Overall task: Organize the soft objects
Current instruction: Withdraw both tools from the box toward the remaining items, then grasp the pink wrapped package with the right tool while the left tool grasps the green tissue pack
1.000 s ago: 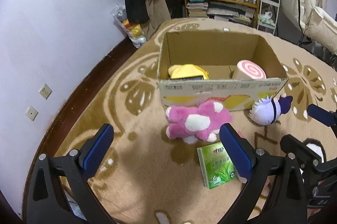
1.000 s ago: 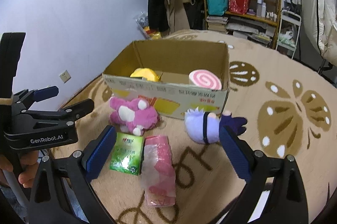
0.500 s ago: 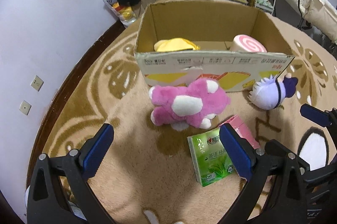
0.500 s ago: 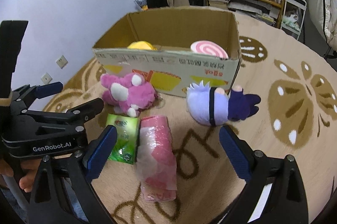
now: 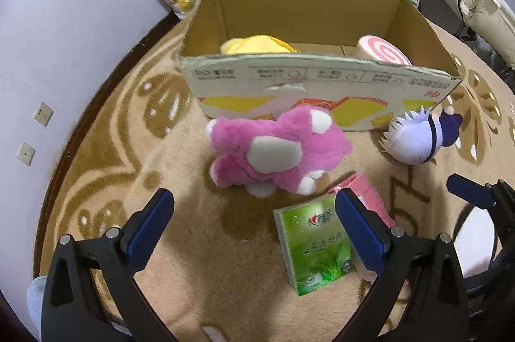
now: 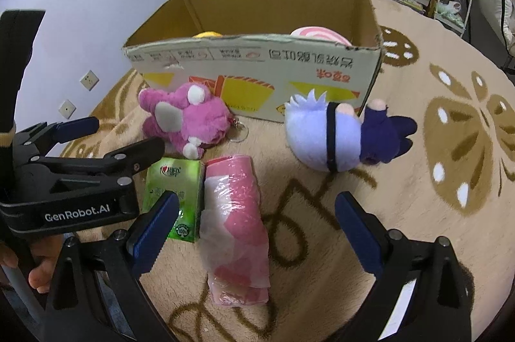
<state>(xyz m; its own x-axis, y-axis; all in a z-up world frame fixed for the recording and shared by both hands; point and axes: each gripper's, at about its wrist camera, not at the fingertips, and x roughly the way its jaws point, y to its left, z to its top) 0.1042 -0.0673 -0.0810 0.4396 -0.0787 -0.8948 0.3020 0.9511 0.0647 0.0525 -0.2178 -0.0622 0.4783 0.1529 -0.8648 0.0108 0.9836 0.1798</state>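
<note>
Both grippers, left gripper [image 5: 254, 226] and right gripper [image 6: 256, 224], have come closer to the pink plush [image 5: 273, 152], jaws wide, empty.

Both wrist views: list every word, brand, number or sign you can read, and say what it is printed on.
"GenRobot.AI": on the left gripper, seen in the right wrist view.
"100%": in a small round mark on the green tissue pack.
Chinese print on the green tissue pack and the cardboard box: upside down and too distorted to read.
</note>
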